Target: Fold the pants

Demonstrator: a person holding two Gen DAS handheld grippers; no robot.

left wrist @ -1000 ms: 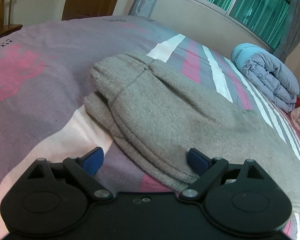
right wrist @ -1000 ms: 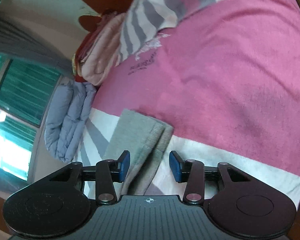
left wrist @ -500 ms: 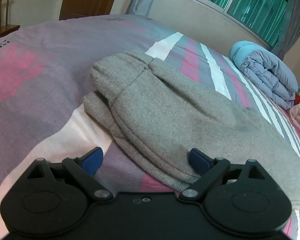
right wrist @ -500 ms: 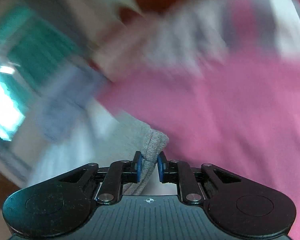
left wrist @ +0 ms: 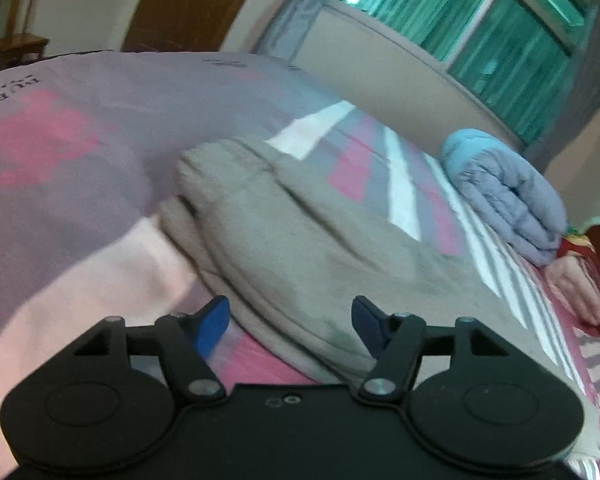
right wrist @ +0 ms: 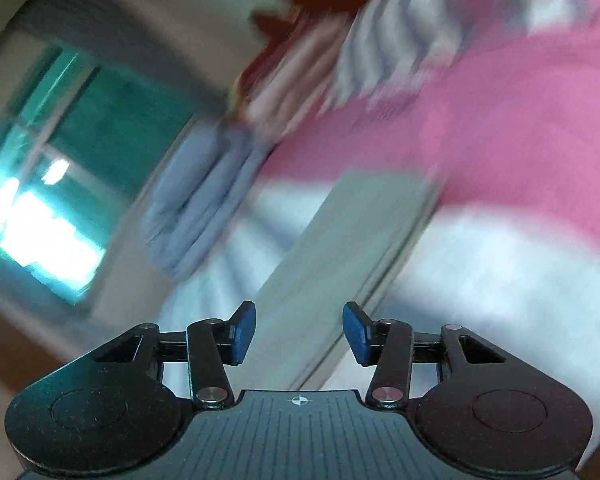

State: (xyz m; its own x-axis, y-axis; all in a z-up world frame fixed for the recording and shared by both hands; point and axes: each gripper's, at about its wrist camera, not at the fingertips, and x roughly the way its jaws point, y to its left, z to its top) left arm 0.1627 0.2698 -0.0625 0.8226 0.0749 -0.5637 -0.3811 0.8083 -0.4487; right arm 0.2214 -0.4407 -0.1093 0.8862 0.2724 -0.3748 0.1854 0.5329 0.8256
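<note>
A: Grey pants lie across the middle of the left wrist frame, spread on the bedspread, running from centre down to the lower right. Bunched folded end at centre left, flatter cloth toward the right edge.

B: Right wrist view? Heavily blurred.

A: Same pants show there as a grey band rising from bottom centre toward the middle. Edges smeared; layers cannot be counted.

B: Left gripper?

A: Bottom centre of its frame. Blue pads well apart, jaws closing. The near hem of the pants sits in the gap between them; the pads do not press on it. The left pad is over pink bedspread, the right pad over grey cloth.

B: Right gripper?

A: Bottom centre of its frame. Jaws opening, blue pads parted. Grey cloth is seen in the gap, beyond the tips; no grip on it.

B: Surroundings?

A: Bedspread in pink, mauve and white bands. A folded blue-grey quilt at the right of the left wrist frame, well apart from the pants. Pink bedding just below the quilt at the right edge. Window with green curtains upper right. Brown door at top centre-left, wooden chair upper left corner.
</note>
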